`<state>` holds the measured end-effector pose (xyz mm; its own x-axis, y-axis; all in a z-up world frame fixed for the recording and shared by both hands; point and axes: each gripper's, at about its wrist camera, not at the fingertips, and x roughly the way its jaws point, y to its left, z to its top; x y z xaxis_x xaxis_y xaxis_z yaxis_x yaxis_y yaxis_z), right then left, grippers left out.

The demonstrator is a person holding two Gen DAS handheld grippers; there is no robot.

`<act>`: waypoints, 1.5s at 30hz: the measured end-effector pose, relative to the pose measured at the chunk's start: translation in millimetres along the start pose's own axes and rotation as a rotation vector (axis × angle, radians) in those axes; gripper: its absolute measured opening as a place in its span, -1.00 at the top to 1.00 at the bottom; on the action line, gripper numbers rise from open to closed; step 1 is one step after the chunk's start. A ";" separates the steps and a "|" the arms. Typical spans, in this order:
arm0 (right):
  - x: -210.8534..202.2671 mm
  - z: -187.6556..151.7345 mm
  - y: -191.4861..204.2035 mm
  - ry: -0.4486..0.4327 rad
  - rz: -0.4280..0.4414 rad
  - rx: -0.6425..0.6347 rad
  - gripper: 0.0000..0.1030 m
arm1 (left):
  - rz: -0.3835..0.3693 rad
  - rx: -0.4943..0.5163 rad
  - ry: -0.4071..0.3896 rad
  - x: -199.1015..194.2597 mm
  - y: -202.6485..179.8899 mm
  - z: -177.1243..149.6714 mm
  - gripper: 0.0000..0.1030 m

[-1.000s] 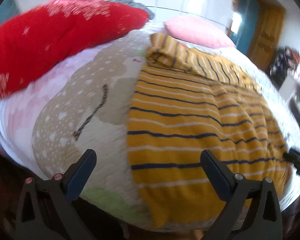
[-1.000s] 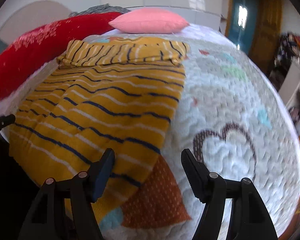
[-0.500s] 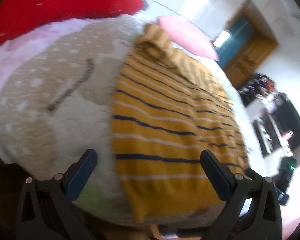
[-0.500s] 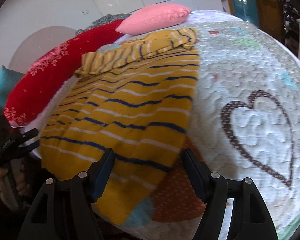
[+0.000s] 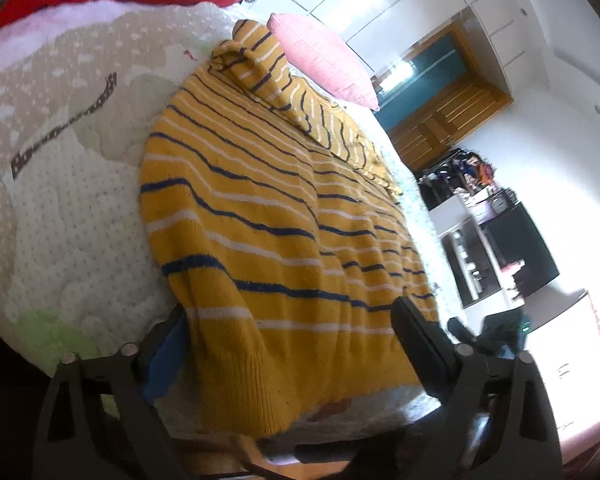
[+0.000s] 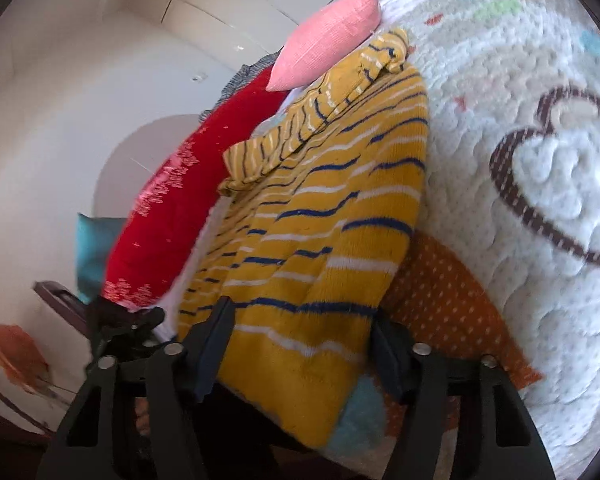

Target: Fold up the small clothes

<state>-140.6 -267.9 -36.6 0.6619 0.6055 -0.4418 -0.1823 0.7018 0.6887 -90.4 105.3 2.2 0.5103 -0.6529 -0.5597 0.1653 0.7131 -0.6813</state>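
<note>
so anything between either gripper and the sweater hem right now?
Nothing visible. The left gripper and right gripper each have open jaws straddling the near hem of the yellow striped sweater, which lies flat on the quilt. The pink pillow sits beyond its far end.

One yellow striped sweater (image 5: 284, 240), one pink pillow (image 5: 320, 60), one red cushion (image 6: 180, 208), one quilted bed cover (image 6: 520, 80), two tools: left tool (image 5: 292, 352), right tool (image 6: 304, 344).

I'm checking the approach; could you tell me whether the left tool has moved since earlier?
Yes: left tool moved forward, now straddling the yellow striped knitted sweater hem.
</note>
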 end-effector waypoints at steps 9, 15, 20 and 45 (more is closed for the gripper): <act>17.6 -17.0 3.3 0.061 0.052 0.025 -0.05 | -0.010 -0.051 0.051 12.7 3.9 -0.9 -0.02; 28.2 -8.6 -4.6 0.071 -0.008 0.090 0.80 | 0.145 -0.049 0.050 21.3 -3.0 12.0 0.82; 14.7 -12.1 6.4 0.060 -0.006 0.073 0.83 | 0.169 -0.097 0.015 -0.7 -1.0 7.8 0.83; -44.0 -42.5 56.6 0.082 -0.009 -0.047 0.84 | 0.234 0.020 -0.052 -68.2 -39.6 -19.1 0.83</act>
<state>-211.0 -238.9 -2.6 0.6022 0.6264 -0.4950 -0.2115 0.7230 0.6577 -147.8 116.7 58.3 0.5798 -0.4553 -0.6756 0.0538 0.8489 -0.5258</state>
